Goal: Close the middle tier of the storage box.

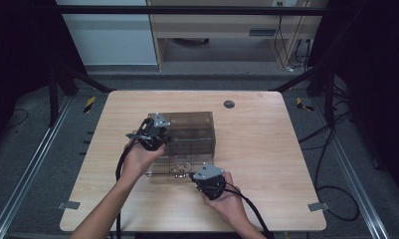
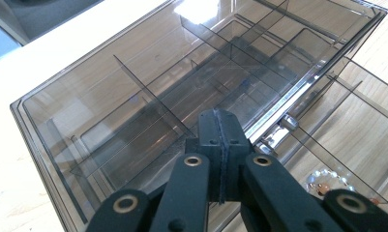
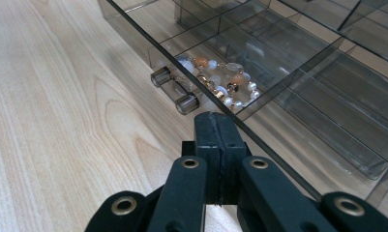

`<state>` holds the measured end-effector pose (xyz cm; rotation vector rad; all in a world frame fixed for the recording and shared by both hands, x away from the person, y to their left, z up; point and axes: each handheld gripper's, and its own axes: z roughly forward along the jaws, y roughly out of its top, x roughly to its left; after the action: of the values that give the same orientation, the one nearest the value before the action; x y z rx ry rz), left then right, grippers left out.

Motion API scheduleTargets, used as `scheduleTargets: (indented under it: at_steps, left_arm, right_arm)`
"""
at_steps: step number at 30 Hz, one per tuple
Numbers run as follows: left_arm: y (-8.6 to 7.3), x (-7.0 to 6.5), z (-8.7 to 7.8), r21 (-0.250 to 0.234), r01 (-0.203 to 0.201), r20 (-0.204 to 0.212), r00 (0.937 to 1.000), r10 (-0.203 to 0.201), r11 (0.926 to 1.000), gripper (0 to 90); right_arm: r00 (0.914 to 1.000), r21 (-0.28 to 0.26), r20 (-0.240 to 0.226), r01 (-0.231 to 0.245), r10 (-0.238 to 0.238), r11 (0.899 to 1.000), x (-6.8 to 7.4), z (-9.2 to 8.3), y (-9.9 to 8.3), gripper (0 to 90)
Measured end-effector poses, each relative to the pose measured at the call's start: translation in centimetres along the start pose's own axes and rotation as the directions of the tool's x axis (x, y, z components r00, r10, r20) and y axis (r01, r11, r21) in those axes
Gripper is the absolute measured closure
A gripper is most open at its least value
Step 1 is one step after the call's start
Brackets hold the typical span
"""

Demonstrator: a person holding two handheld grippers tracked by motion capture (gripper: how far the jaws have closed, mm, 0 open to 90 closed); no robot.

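A smoky clear plastic drawer box point(image 1: 192, 127) stands on the wooden table point(image 1: 256, 149). Its lowest drawer point(image 1: 174, 172) is pulled out toward me, and a beaded bracelet point(image 3: 220, 79) lies in the drawer's front compartment point(image 2: 327, 181). My left gripper point(image 1: 163, 140) is shut with nothing in it, its tip point(image 2: 219, 116) over the box's lid near the front edge. My right gripper point(image 1: 194, 177) is also shut and empty. Its tip point(image 3: 216, 118) sits at the drawer's front wall, just beside the clear bar handle point(image 3: 174, 89).
A round grey grommet point(image 1: 229, 104) is set into the table behind the box. Bare wood lies to the box's left and right. Black cables point(image 1: 331, 149) run over the floor at the right, and a wooden desk point(image 1: 227, 30) stands beyond the table.
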<state>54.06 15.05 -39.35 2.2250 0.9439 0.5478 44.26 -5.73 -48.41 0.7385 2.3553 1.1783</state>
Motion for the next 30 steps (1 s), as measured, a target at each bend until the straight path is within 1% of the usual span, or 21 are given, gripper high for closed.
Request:
scheduleTargets:
  at_steps: [7, 14, 21, 26, 30]
  left_arm:
    - [0.0, 0.1, 0.0, 0.002, 0.003, 0.003, 1.0, -0.003, 1.0, 89.5]
    - [0.0, 0.0, 0.0, 0.0, 0.004, 0.0, 1.0, -0.004, 1.0, 89.5]
    - [0.0, 0.0, 0.0, 0.003, 0.002, -0.001, 1.0, -0.002, 1.0, 89.5]
    - [0.1, 0.0, 0.0, 0.001, 0.004, 0.001, 1.0, -0.004, 1.0, 89.5]
    - [0.1, -0.2, 0.1, -0.004, 0.006, -0.002, 1.0, -0.006, 1.0, 89.5]
  right_arm:
    - [0.9999, -0.004, 0.01, -0.005, 0.005, 1.0, -0.4, 0.1, 0.1, 90.0]
    - [0.9996, -0.009, 0.02, -0.021, 0.021, 1.0, -0.7, 0.0, 0.2, 90.0]
    - [0.9994, -0.007, 0.022, -0.026, 0.026, 1.0, -0.9, 0.1, 0.3, 90.0]
    - [0.9994, -0.018, 0.024, -0.023, 0.024, 1.0, -1.0, 0.0, 0.5, 90.0]
    - [0.9994, -0.018, 0.023, -0.023, 0.024, 1.0, -1.1, -0.1, 0.7, 90.0]
